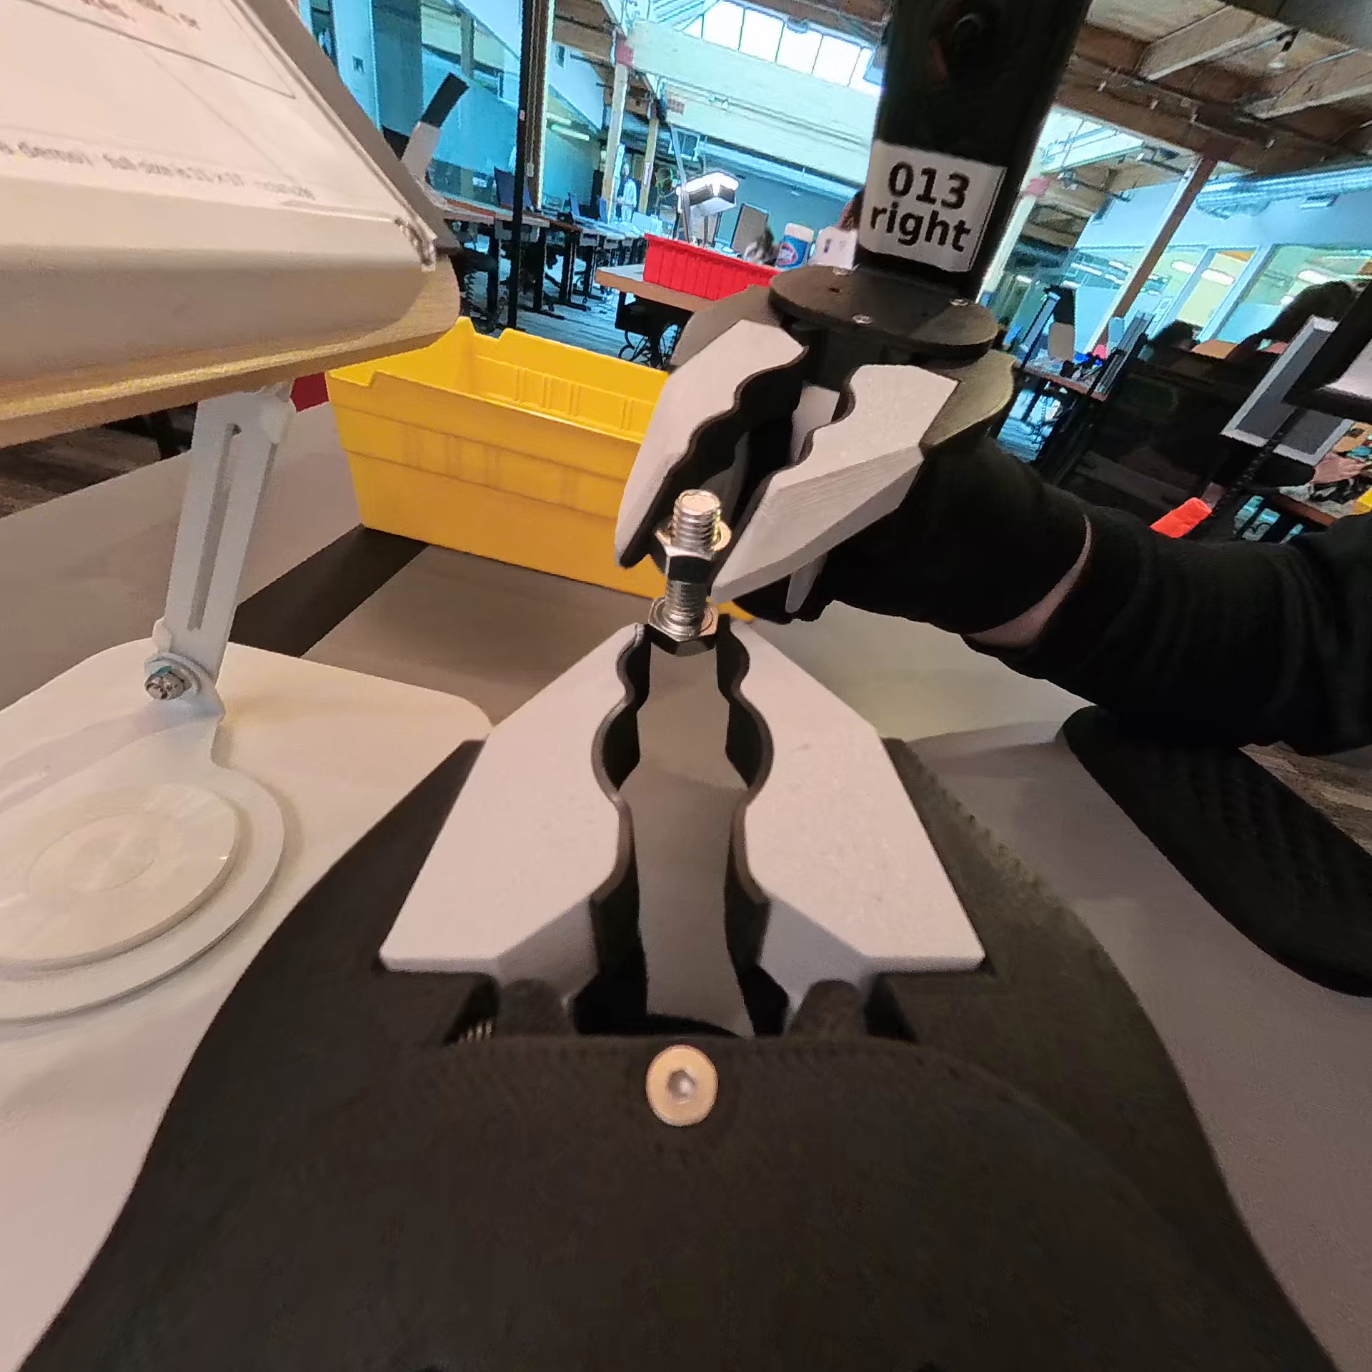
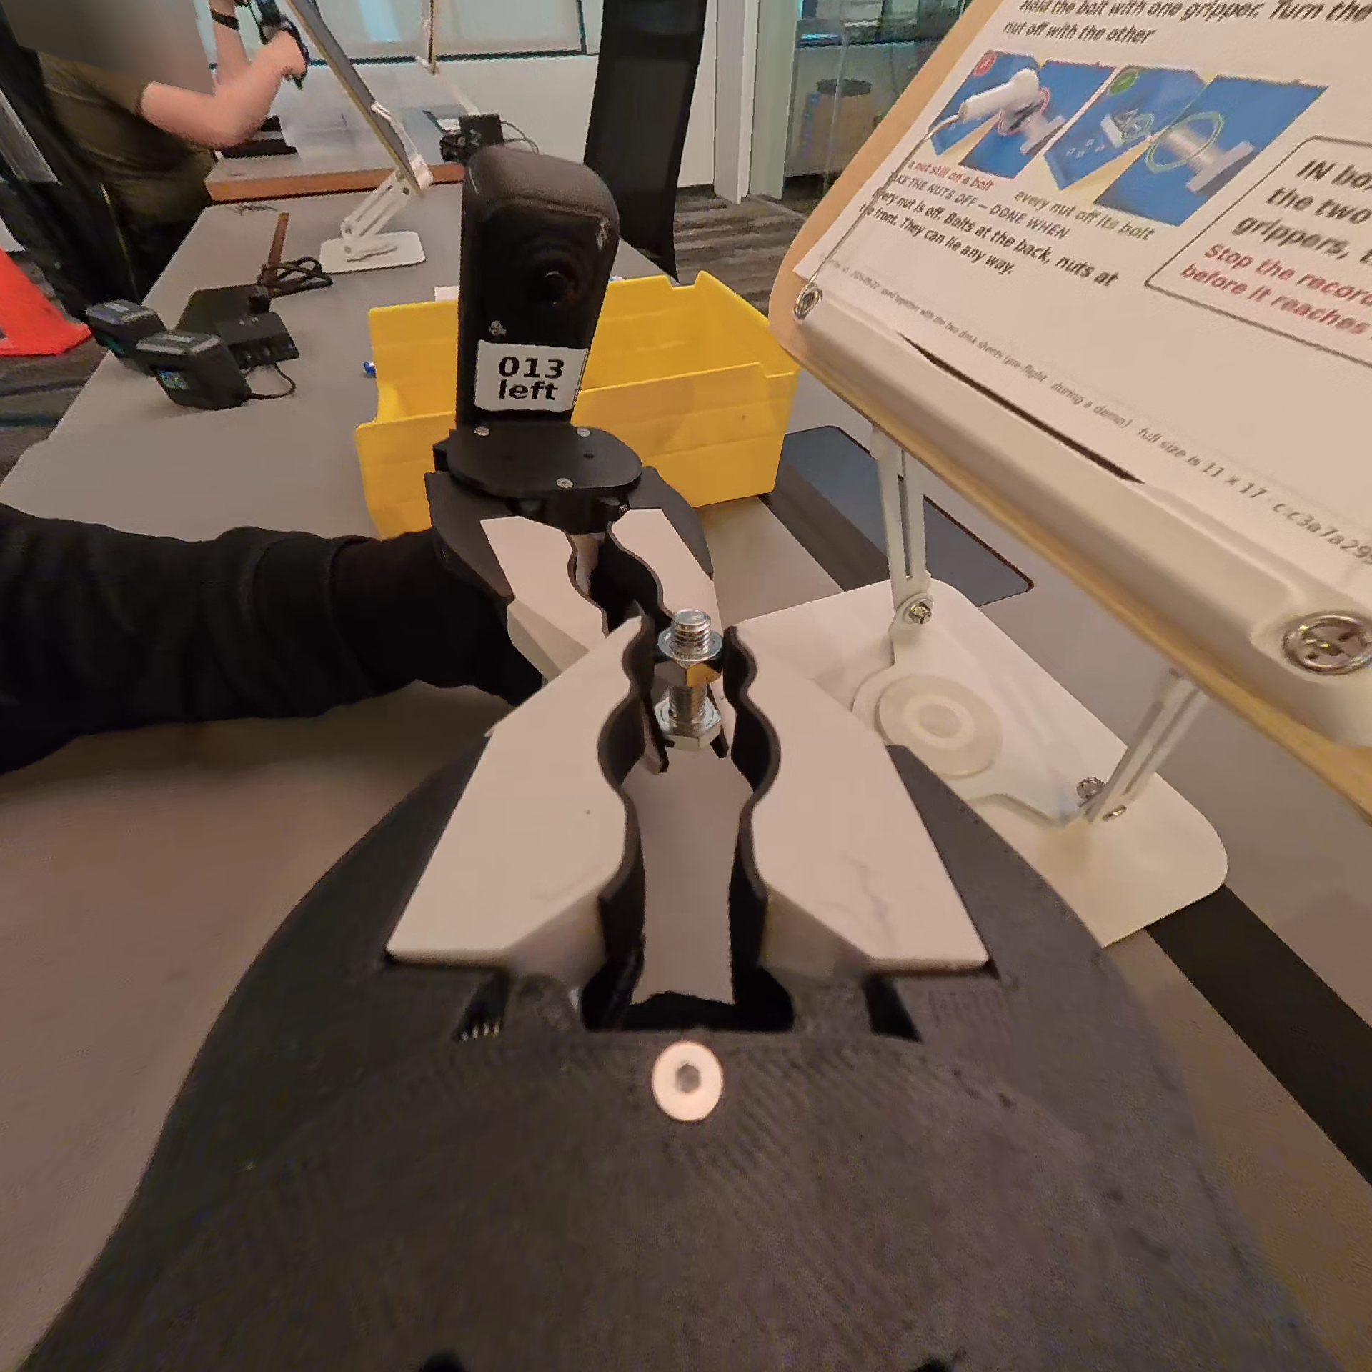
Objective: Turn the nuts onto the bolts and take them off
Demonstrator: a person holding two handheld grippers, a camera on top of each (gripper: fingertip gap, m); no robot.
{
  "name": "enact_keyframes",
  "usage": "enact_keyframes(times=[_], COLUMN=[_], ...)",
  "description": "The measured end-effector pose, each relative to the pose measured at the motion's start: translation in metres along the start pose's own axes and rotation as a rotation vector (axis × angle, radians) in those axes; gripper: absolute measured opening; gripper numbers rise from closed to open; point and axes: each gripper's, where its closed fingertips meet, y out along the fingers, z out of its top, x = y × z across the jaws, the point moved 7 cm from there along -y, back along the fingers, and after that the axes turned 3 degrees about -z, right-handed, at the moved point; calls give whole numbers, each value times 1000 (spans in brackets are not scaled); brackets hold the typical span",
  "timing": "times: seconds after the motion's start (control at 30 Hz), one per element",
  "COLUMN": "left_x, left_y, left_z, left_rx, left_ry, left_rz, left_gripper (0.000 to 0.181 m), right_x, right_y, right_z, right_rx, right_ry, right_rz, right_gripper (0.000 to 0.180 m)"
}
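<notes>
One silver threaded steel bolt (image 1: 687, 572) stands upright in mid-air above the grey counter (image 1: 460, 601), clamped at both ends! Its hexagonal head (image 1: 681, 632) sits at the bottom, pinched between the tips of the left gripper (image 1: 681, 640), closed on that head. Higher up the shank, a silver hexagonal steel nut (image 2: 681, 672) with a washer on top of it rides just below the thread's tip, and the right gripper (image 2: 687, 668) is closed around that nut, its white fingers (image 2: 564, 742) pressing either flank. Black-gloved hands hold both tools, coming in from opposite sides. Just behind the action sits a yellow plastic bin (image 1: 482, 438) on the counter. Beside it, a white metal stand (image 2: 958, 690) props up a tilted wooden board carrying a printed instruction sheet (image 2: 1099, 193).
</notes>
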Motion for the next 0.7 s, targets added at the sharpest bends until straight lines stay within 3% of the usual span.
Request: enact_keyframes(times=[0.1, 0.23, 0.47, 0.6, 0.7], left_x=[3, 0, -6, -8, -8], left_y=[0, -3, -7, -5, -4], left_z=[6, 9, 7, 4, 2], left_rx=[59, 71, 88, 76, 66], left_ry=[-2, -9, -36, -50, -53], left_rz=[-13, 13, 28, 35, 39], left_gripper=[19, 36, 22, 19, 19], right_x=[0, 5, 62, 99, 116], right_y=[-7, -33, -128, -175, -190], right_z=[6, 22, 32, 6, -29], right_rx=[25, 45, 32, -80, -224], right_ry=[-6, -49, -1, 52, 133], right_rz=[-23, -99, -381, -563, -605], right_gripper=[16, 16, 15, 16, 16])
